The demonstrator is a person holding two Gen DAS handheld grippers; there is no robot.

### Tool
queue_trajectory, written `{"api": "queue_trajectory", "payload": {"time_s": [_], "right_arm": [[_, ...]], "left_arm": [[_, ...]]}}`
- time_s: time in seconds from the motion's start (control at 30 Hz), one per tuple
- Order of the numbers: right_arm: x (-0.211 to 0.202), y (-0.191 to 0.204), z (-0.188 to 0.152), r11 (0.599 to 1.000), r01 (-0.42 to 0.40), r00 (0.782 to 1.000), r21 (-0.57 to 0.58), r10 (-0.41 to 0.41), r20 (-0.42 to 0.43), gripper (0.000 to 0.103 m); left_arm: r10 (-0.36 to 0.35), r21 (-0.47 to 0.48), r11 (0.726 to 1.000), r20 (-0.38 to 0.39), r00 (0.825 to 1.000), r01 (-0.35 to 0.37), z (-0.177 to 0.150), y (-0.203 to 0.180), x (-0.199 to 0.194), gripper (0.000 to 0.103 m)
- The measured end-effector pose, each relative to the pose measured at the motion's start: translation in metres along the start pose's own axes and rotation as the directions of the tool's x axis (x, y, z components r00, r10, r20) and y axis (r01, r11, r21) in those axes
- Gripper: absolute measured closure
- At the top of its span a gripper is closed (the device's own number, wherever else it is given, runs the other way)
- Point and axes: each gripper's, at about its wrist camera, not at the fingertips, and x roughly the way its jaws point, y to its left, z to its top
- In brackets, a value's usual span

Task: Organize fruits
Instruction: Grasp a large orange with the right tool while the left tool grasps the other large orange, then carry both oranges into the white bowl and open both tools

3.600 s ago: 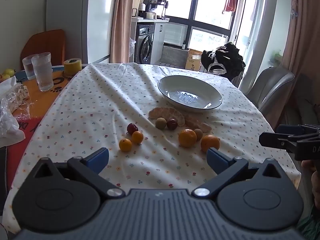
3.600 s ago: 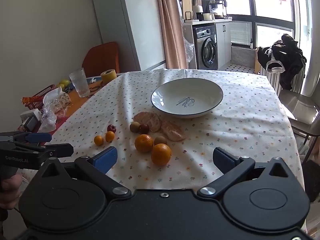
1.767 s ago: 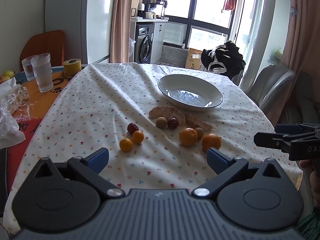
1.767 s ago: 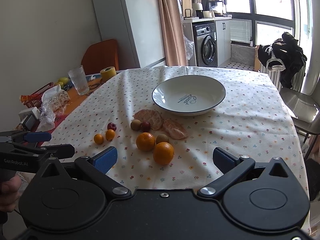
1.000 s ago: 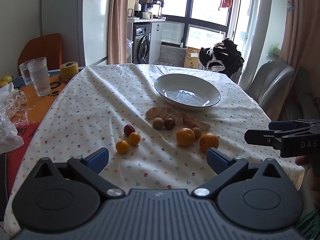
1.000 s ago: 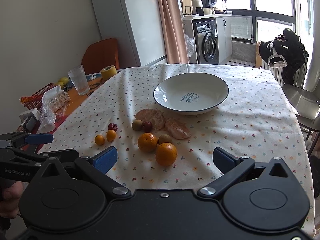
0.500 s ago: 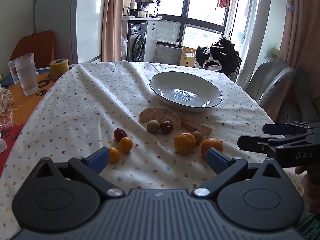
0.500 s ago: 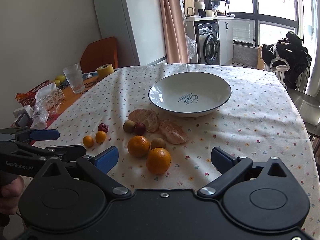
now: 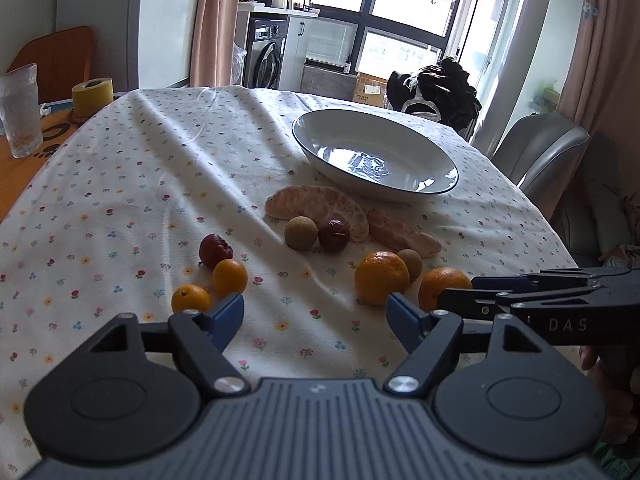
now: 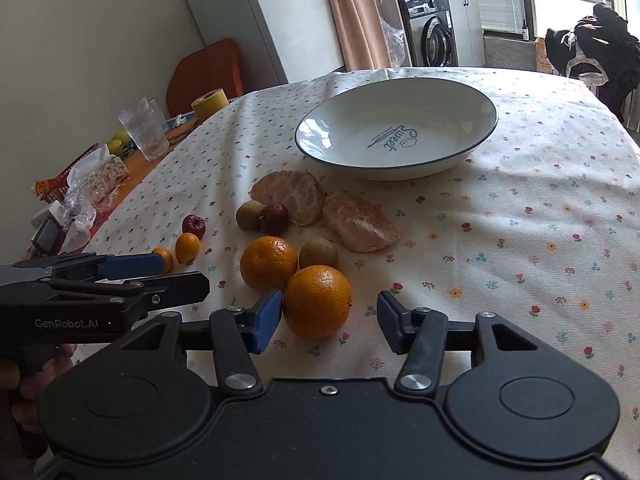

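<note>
The right gripper (image 10: 326, 322) stood with its fingers wide, the near orange (image 10: 318, 301) between them, its left pad just beside the fruit. The left gripper (image 9: 316, 318) also gaped wide, empty, near the small mandarins (image 9: 191, 298). Every fruit lay on the tablecloth before the empty white bowl (image 10: 472, 100).

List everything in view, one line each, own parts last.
bowl: 1, white with dark rim, far centre, empty
oranges: 2, orange, nearest right tongs
kumquats: 2, orange, left front
red fruits: 2, dark red
brown fruits: 2, tan
peeled citrus: 2 pieces, before bowl
tablecloth: 1, white, flowered
glasses: 2, clear, far left
tape: 1, yellow, far left
left tongs: open, above cloth
right tongs: open, around nearest orange
</note>
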Motion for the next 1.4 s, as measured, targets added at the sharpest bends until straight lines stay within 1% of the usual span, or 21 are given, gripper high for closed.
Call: {"api": "queue_trajectory", "payload": {"time_s": [0.03, 0.13, 0.3, 0.4, 0.57, 0.6, 0.7, 0.77, 0.8, 0.87, 0.9, 0.97, 1.1, 1.23, 1.4], "right_arm": [[0.002, -0.001, 0.0, 1.0, -0.016, 1.0, -0.001, 0.016, -0.003, 0.066], [0.007, -0.002, -0.001, 0.999, -0.044, 0.999, -0.012, 0.044, 0.006, 0.067], [0.009, -0.005, 0.005, 0.998, -0.052, 0.999, -0.022, 0.052, 0.002, 0.068], [0.008, -0.01, 0.008, 0.999, -0.034, 0.999, -0.023, 0.034, 0.006, 0.068], [0.006, -0.02, 0.009, 1.0, -0.018, 1.0, -0.003, 0.018, 0.014, 0.068], [0.006, -0.021, 0.01, 1.0, -0.014, 1.0, -0.005, 0.014, 0.017, 0.068], [0.006, -0.026, 0.012, 1.0, -0.004, 1.0, 0.003, 0.003, 0.022, 0.068], [0.005, -0.029, 0.014, 1.0, 0.011, 0.999, -0.003, -0.011, 0.035, 0.068], [0.005, -0.03, 0.015, 1.0, 0.014, 0.999, -0.001, -0.014, 0.038, 0.068], [0.004, -0.033, 0.018, 1.0, 0.009, 0.999, -0.002, -0.009, 0.04, 0.068], [0.004, -0.033, 0.019, 1.0, 0.013, 0.999, -0.012, -0.012, 0.042, 0.068], [0.002, -0.032, 0.021, 0.999, 0.025, 0.998, -0.029, -0.023, 0.052, 0.068], [-0.002, -0.032, 0.024, 1.0, 0.015, 0.997, -0.027, -0.013, 0.072, 0.068], [-0.006, -0.03, 0.026, 1.0, 0.007, 0.996, -0.03, -0.004, 0.091, 0.068], [-0.009, -0.027, 0.03, 1.0, 0.006, 0.994, -0.026, -0.003, 0.109, 0.068]], "left_arm": [[-0.011, 0.002, 1.0, 0.0, 1.0, 0.011, 0.001, 0.0, 0.003, 0.03], [-0.025, 0.004, 1.0, -0.005, 1.0, 0.025, 0.006, 0.0, 0.011, 0.03], [-0.054, 0.003, 0.999, -0.009, 0.999, 0.054, 0.01, -0.002, 0.023, 0.03], [-0.076, -0.011, 0.997, -0.016, 0.997, 0.076, 0.011, -0.003, 0.031, 0.03], [-0.106, -0.006, 0.994, -0.027, 0.994, 0.106, 0.01, -0.011, 0.041, 0.031], [-0.111, -0.009, 0.994, -0.035, 0.993, 0.11, 0.01, -0.013, 0.044, 0.034], [-0.113, 0.01, 0.993, -0.032, 0.993, 0.114, 0.011, -0.02, 0.048, 0.036], [-0.113, 0.022, 0.993, -0.029, 0.993, 0.113, 0.012, -0.024, 0.051, 0.041], [-0.109, 0.032, 0.993, -0.024, 0.994, 0.11, 0.013, -0.026, 0.052, 0.045], [-0.106, 0.029, 0.994, -0.022, 0.994, 0.107, 0.013, -0.028, 0.054, 0.059], [-0.123, 0.011, 0.992, -0.04, 0.992, 0.124, 0.014, -0.027, 0.057, 0.067], [-0.117, 0.01, 0.993, -0.037, 0.992, 0.118, 0.014, -0.028, 0.057, 0.067], [-0.112, 0.001, 0.994, -0.032, 0.993, 0.112, 0.014, -0.029, 0.052, 0.068], [-0.099, 0.006, 0.995, -0.005, 0.995, 0.099, 0.018, -0.028, 0.042, 0.068], [-0.081, -0.012, 0.997, 0.034, 0.996, 0.081, 0.027, -0.026, 0.031, 0.068]]}}
